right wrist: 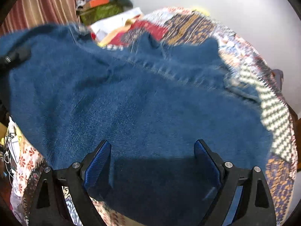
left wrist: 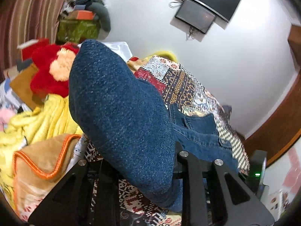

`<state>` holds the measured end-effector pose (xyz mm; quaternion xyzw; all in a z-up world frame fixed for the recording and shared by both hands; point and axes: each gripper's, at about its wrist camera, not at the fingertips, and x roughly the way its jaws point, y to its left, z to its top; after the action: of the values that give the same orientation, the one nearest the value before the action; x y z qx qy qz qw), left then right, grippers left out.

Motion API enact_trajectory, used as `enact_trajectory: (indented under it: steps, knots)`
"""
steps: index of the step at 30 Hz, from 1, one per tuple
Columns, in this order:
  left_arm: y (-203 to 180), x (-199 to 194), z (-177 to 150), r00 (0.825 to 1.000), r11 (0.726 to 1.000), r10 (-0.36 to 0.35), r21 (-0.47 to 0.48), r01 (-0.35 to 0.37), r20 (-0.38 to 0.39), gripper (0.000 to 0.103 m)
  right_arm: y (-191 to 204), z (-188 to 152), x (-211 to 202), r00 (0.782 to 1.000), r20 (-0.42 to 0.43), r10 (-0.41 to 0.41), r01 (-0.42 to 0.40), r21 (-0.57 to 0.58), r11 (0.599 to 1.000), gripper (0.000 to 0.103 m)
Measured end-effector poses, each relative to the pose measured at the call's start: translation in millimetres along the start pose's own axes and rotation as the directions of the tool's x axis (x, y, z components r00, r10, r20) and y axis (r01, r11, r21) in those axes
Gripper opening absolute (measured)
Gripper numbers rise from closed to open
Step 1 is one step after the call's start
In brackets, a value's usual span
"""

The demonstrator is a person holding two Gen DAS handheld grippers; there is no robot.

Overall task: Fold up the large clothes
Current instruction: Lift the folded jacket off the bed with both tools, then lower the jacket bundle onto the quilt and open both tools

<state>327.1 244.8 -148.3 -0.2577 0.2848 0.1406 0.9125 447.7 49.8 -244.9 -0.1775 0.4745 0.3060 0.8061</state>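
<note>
A large blue garment (left wrist: 120, 113), fleecy on one side with denim (left wrist: 199, 133) showing at its edge, lies on a patterned quilt (left wrist: 188, 86). My left gripper (left wrist: 141, 162) is shut on a fold of it. The cloth bulges up between the black fingers and hides the pads. In the right wrist view the garment (right wrist: 131, 98) spreads wide over the quilt (right wrist: 188, 24). My right gripper (right wrist: 152, 143) hovers over its near part, open, with nothing between the blue pads (right wrist: 99, 162). A black piece at the garment's far left edge (right wrist: 11, 58) looks like the left gripper.
A red plush toy (left wrist: 49, 71), a yellow blanket (left wrist: 43, 120) and a tan blanket with orange trim (left wrist: 37, 162) lie left of the garment. A green box (left wrist: 77, 30) with clutter stands by the striped curtain. Two screens (left wrist: 203, 9) hang on the white wall.
</note>
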Motion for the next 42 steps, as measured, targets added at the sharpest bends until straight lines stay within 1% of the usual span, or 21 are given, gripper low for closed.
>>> enact_trajectory:
  steps: [3,5,8,10,13,15,19,20,21,24,25,26,28,31,33,35,38,39,40,41,42]
  knots:
    - [-16.7,-1.3,-0.3,1.0,0.997,0.026,0.076,-0.027,0.012,0.024,8.3,-3.8,6.0,1.0,0.01,-0.018,0.019,-0.03,0.999,0.09]
    - [-27.6,-5.1,2.0,1.0,0.995,0.016,0.098,-0.018,0.024,0.024,4.5,-4.5,2.2,1.0,0.007,0.005,-0.005,-0.039,0.999,0.09]
    - [-55.4,-8.4,9.9,0.999,0.99,-0.021,0.14,0.013,0.051,0.024,-19.5,-5.3,-13.6,0.998,-0.007,0.058,-0.058,0.025,0.998,0.09]
    - [-79.7,-9.3,14.7,0.997,0.982,-0.047,0.185,0.035,0.061,0.024,-40.0,-11.6,-35.9,0.998,0.03,0.061,-0.064,0.085,0.994,0.09]
    - [-124.2,-11.8,14.6,0.993,0.959,-0.103,0.272,0.083,0.06,0.024,-73.2,-24.0,-71.4,0.995,0.098,0.016,-0.031,0.145,0.989,0.09]
    - [-152.5,-13.6,7.3,0.99,0.934,-0.132,0.342,0.105,0.056,0.024,-100.5,-38.6,-100.1,0.986,0.155,-0.061,0.028,0.202,0.979,0.09]
    - [-215.3,-0.8,-24.9,0.983,0.86,-0.184,0.482,0.165,-0.007,0.024,-147.4,-71.8,-139.7,0.974,0.168,-0.151,0.098,0.289,0.952,0.09]
    - [-231.2,6.7,-37.4,0.98,0.833,-0.192,0.521,0.186,-0.043,0.024,-156.7,-80.8,-147.6,0.971,0.166,-0.172,0.115,0.307,0.945,0.09]
    - [-241.8,12.9,-47.4,0.978,0.817,-0.194,0.54,0.204,-0.076,0.024,-164.2,-88.8,-153.6,0.968,0.163,-0.189,0.129,0.322,0.938,0.09]
    - [-267.0,43.0,-89.5,0.958,0.76,-0.174,0.586,0.279,-0.23,0.024,-186.5,-114.4,-169.9,0.962,0.15,-0.227,0.16,0.364,0.918,0.09]
    - [-271.5,49.6,-102.2,0.952,0.743,-0.158,0.603,0.29,-0.262,0.024,-192.4,-120.6,-173.7,0.961,0.145,-0.236,0.168,0.374,0.912,0.09]
    - [-276.9,57.6,-120.3,0.948,0.715,-0.125,0.635,0.291,-0.293,0.024,-197.9,-130.2,-178.3,0.959,0.137,-0.246,0.177,0.387,0.905,0.09]
    - [-281.4,63.1,-147.5,0.948,0.666,-0.069,0.693,0.275,-0.31,0.024,-204.2,-140.9,-182.1,0.959,0.124,-0.254,0.187,0.397,0.898,0.09]
    - [-281.0,59.8,-176.7,0.959,0.582,-0.013,0.778,0.238,-0.283,0.027,-210.1,-154.8,-188.2,0.957,0.108,-0.269,0.205,0.4,0.893,0.09]
    - [-277.1,53.3,-183.2,0.961,0.549,0.0,0.803,0.231,-0.276,0.029,-210.0,-160.0,-191.5,0.956,0.104,-0.275,0.215,0.392,0.895,0.09]
    - [-272.5,48.1,-188.7,0.959,0.539,0.003,0.808,0.238,-0.284,0.031,-206.4,-162.3,-195.2,0.955,0.106,-0.279,0.22,0.38,0.898,0.09]
    - [-262.1,40.7,-188.6,0.944,0.546,-0.004,0.79,0.277,-0.329,0.038,-199.1,-158.6,-198.3,0.955,0.12,-0.272,0.214,0.357,0.909,0.09]
    - [-258.7,36.0,-188.8,0.939,0.548,-0.013,0.783,0.294,-0.344,0.043,-196.5,-156.0,-198.4,0.955,0.127,-0.269,0.211,0.349,0.913,0.09]
    - [-257.5,32.6,-188.2,0.931,0.55,-0.02,0.773,0.316,-0.366,0.053,-191.5,-152.4,-200.6,0.955,0.138,-0.263,0.205,0.337,0.919,0.09]
    - [-253.3,26.7,-186.8,0.919,0.554,-0.031,0.759,0.342,-0.393,0.058,-187.1,-148.7,-202.7,0.956,0.149,-0.255,0.196,0.325,0.925,0.09]
    - [-249.3,20.5,-184.7,0.909,0.557,-0.043,0.745,0.366,-0.414,0.068,-183.6,-145.9,-203.9,0.956,0.157,-0.249,0.19,0.318,0.929,0.09]
